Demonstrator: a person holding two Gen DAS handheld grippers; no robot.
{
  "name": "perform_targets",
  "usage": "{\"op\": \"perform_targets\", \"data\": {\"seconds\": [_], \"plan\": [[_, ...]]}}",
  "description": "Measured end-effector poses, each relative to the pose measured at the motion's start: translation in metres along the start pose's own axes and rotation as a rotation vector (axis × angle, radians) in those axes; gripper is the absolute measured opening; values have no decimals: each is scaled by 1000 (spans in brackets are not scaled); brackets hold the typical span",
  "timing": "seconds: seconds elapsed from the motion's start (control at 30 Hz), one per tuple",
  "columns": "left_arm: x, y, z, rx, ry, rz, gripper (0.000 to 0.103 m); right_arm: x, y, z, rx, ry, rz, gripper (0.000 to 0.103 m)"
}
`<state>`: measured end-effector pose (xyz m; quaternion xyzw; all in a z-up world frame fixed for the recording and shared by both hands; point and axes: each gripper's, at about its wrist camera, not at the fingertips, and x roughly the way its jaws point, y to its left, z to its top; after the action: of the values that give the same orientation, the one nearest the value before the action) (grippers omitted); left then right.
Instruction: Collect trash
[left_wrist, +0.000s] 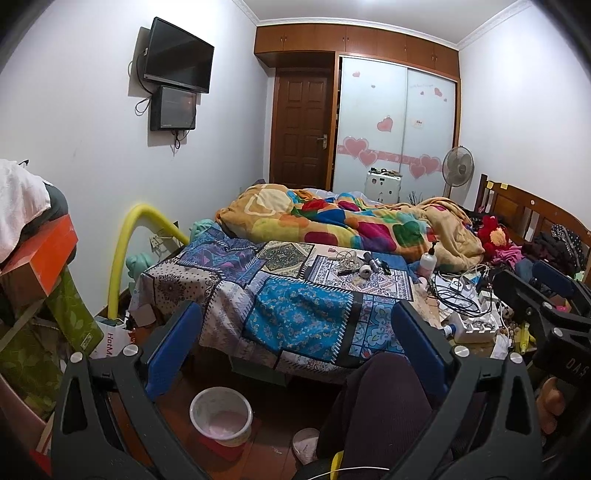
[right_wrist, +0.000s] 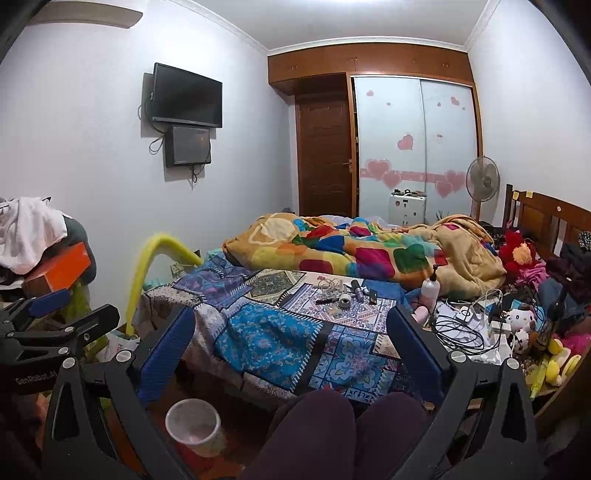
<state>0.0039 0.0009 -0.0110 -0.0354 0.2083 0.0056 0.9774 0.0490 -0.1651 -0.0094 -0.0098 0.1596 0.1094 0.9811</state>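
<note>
Trash bin, white, lined with a bag, stands on the floor below the left gripper, nearer its left finger. In the right wrist view the bin sits low, just inside the left finger of the right gripper. Both grippers: jaws spread wide, nothing between them. Small clutter (cords, tape roll, dark bits) lies on the patchwork bedspread ahead of the left gripper, beyond the fingertips. Pump bottle ahead, toward the right finger of the right gripper. Cable tangle right of that finger. Rumpled colourful blanket farther ahead. Person's knees between the fingers, low. Wall TV upper left.
</note>
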Motion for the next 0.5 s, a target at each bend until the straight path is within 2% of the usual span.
{"op": "perform_targets", "data": {"seconds": [0.5], "plan": [[2, -1, -4, -1, 4, -1, 103, 1, 0, -3, -4, 6, 5, 103]]}}
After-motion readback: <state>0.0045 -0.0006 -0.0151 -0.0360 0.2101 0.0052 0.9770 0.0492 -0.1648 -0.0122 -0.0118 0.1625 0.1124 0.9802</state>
